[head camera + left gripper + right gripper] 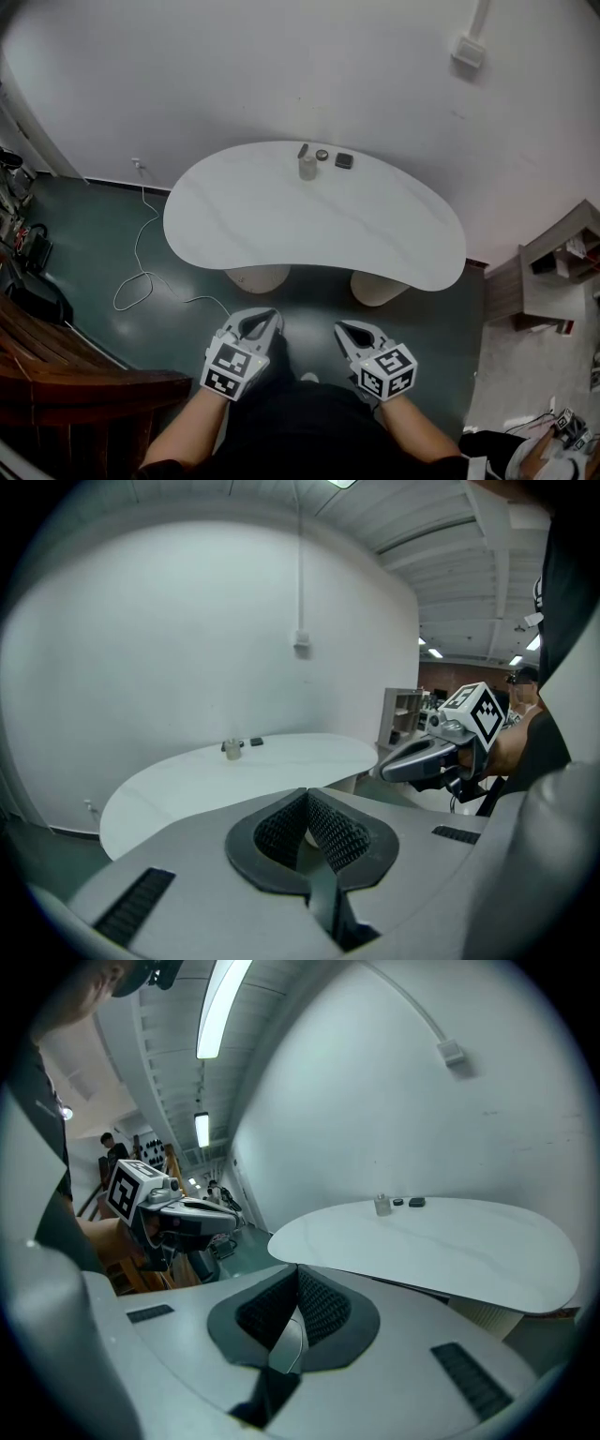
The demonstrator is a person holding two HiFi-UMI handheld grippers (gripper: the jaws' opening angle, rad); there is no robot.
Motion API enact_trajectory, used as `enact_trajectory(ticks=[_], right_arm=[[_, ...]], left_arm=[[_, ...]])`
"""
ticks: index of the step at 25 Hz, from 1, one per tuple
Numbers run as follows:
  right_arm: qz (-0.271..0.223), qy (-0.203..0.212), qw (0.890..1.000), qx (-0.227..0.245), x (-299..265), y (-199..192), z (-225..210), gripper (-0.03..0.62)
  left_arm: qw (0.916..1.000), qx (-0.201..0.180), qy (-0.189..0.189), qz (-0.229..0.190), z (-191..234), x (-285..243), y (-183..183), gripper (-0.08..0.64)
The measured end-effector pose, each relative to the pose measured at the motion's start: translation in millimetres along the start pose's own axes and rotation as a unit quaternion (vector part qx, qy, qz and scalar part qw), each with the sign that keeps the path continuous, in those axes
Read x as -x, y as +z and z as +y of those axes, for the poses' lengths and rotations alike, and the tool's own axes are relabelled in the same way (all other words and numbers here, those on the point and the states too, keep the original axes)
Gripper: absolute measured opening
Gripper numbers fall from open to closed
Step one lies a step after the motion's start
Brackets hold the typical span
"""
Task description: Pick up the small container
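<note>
Since left tongs (261,323) and right tongs (351,332) both pressed together, empty, I judge task not started: small container (307,167) untouched on tabletop (281,234), well ahead of both tongs.

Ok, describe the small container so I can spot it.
Look at the white kidney-shaped table; a few small items sit together near its far edge. The small container is the pale translucent upright one, closest to the person. Its neighbours, a small round disc and a flat black square piece, are dark and low.
</note>
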State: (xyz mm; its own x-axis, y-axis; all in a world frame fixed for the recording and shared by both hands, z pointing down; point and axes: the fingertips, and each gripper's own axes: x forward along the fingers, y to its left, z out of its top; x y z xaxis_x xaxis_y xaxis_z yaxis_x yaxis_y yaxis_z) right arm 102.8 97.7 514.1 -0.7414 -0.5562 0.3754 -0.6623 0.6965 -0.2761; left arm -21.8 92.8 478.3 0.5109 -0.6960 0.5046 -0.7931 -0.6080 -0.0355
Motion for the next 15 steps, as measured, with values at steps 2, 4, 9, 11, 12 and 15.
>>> enact_trajectory(ticks=[2, 4, 9, 11, 12, 15], right_arm=[[0.003, -0.003, 1.000, -0.001, -4.7, 1.4, -5.5, -0.005], [0.005, -0.007, 1.000, -0.002, -11.3, 4.8, -12.1, -0.005], [0.010, -0.021, 1.000, -0.006, -36.8, 14.8, -37.2, -0.004], [0.013, -0.027, 1.000, -0.009, -51.1, 21.1, -46.8, -0.005], [0.013, -0.031, 0.999, -0.010, -58.8, 25.9, -51.0, -0.005], [0.011, -0.043, 0.999, -0.007, -84.9, 48.8, -63.2, -0.005]], left_arm=[[1.0000, -0.002, -0.005, -0.002, 6.7, -9.5, 5.5, 0.015], [0.9999, -0.004, -0.010, -0.004, 15.6, -19.7, 11.8, 0.016], [0.9996, -0.008, -0.023, -0.012, 43.1, -50.7, 25.8, 0.016], [0.9995, -0.005, -0.029, -0.013, 58.2, -61.9, 28.1, 0.016], [0.9994, -0.004, -0.032, -0.013, 66.4, -66.6, 29.6, 0.017], [0.9990, -0.005, -0.043, -0.013, 96.6, -80.6, 37.8, 0.016]])
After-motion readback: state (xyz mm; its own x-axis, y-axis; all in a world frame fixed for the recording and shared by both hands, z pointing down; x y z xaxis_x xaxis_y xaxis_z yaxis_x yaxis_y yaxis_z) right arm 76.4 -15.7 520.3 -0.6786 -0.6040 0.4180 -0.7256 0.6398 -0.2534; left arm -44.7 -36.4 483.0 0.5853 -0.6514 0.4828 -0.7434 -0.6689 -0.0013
